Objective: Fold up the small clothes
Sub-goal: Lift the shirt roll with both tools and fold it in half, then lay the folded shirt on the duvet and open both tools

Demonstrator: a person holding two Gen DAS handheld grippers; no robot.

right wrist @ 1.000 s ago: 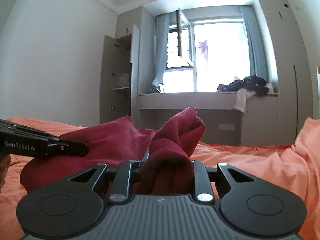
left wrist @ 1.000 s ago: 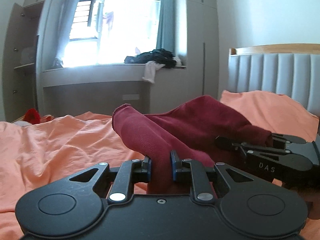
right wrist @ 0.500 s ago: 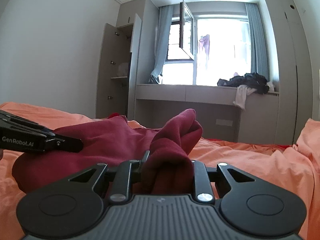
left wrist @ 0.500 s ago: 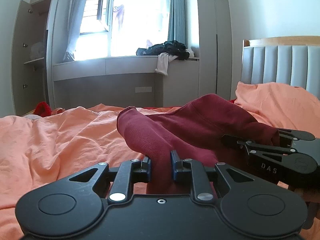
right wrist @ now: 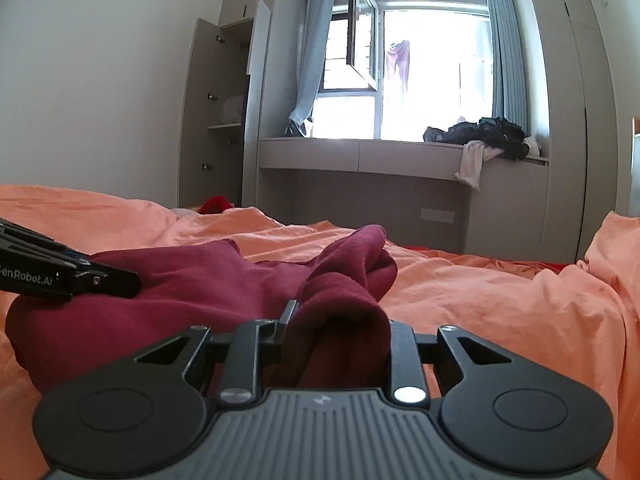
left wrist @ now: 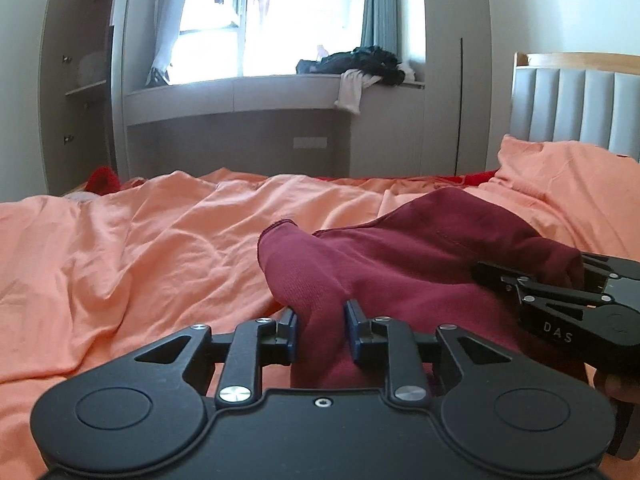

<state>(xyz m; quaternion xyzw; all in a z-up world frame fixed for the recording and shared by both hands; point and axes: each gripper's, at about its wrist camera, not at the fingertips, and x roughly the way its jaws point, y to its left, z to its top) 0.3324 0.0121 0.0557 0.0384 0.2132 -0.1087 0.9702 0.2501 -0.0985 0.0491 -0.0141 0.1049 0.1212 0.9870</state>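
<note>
On the orange bed (left wrist: 160,248), maroon garment (left wrist: 420,256) spans both grippers: left gripper (left wrist: 320,332) and right gripper (right wrist: 336,332) each pinch an edge, jaws just easing apart.

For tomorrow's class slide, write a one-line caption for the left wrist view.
Left gripper with a dark red garment between its jaws, low over an orange bedsheet, right gripper alongside.
</note>
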